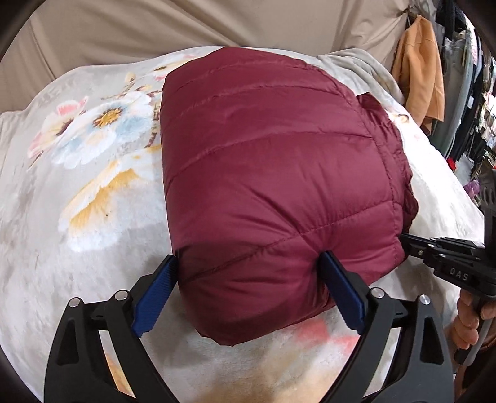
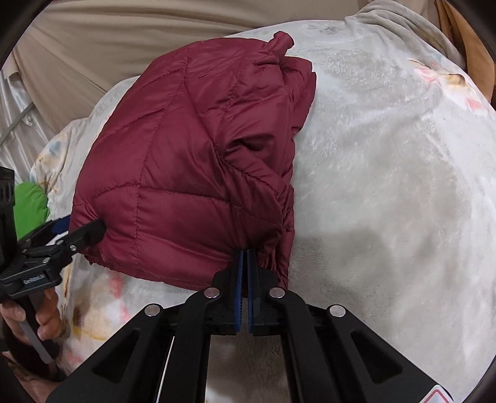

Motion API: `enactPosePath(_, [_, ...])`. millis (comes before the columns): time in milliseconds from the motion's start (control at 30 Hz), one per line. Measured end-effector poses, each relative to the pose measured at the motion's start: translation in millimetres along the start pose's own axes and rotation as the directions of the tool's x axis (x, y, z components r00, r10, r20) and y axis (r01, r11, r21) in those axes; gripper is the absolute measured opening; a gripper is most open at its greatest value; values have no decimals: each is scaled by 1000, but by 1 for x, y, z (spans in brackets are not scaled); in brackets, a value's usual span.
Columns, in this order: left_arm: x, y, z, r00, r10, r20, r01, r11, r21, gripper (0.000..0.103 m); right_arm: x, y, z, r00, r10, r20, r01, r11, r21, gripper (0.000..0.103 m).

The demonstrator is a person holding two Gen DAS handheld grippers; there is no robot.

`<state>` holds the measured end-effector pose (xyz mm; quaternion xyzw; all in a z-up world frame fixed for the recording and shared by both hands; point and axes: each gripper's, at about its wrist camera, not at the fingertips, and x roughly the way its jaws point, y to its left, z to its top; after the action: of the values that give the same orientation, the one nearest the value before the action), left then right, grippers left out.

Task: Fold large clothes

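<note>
A: The maroon puffer jacket (image 1: pixel 272 173) is lying folded into a thick, quilted bundle on the floral fleece blanket (image 1: pixel 93 161), which is covering the whole work surface.

B: And its near edge?

A: That edge is sitting between the blue pads (image 1: pixel 341 291) of the left gripper (image 1: pixel 251 272). The jaws are standing wide apart, one at the bundle's left corner and the other pressing into the padding further right (whether that counts as a real hold, I cannot tell; it is looking more like bracing than squeezing).

B: The other claw?

A: The right gripper (image 2: pixel 245 263) is clenched, its two pads closed together with almost no gap. Its tips are meeting the jacket's gathered hem at the bundle's near right corner, though whether any fabric is caught between them is not showing. From the left wrist view, it is coming in from the right edge (image 1: pixel 434 251), touching that same corner.

B: Anything around it?

A: A hand (image 1: pixel 471 322) is gripping the right gripper's handle. Beyond the blanket, beige cloth (image 1: pixel 186 24) is hanging across the back, an orange garment (image 1: pixel 418 68) is hanging at the far right, and something bright green (image 2: pixel 31 207) is peeking out at the blanket's left edge in the right wrist view.
</note>
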<state>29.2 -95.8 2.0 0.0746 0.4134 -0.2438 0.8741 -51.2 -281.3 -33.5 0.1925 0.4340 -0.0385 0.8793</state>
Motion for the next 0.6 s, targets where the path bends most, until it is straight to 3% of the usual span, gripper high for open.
enactPosePath(67, [-3,0,1,1000,2,-1,-2,1000,-5,90,-14,3,4,1000,-16,6,16,1000,4,1])
enactPosePath(200, [-5,1,1,1000,-1,2,1,1000,-15,90,-52,15,27,991,1,132,1,1000,-14,9])
enactPosePath(333, [-4,1,2,1000,0,2,0,1000,-18,90,-32,15,39,990,-77,115,77,997,3,9])
enactPosePath(467, [-3,2,1,1000,2,-1,-3,1000,-20,90,-39,25,61,981,-30,189,28,1000,13,9])
enactPosePath(600, [-2,1,1,1000,4,-2,-4,1000,-20,90,-25,36,90,979,-67,191,75,997,-36,6])
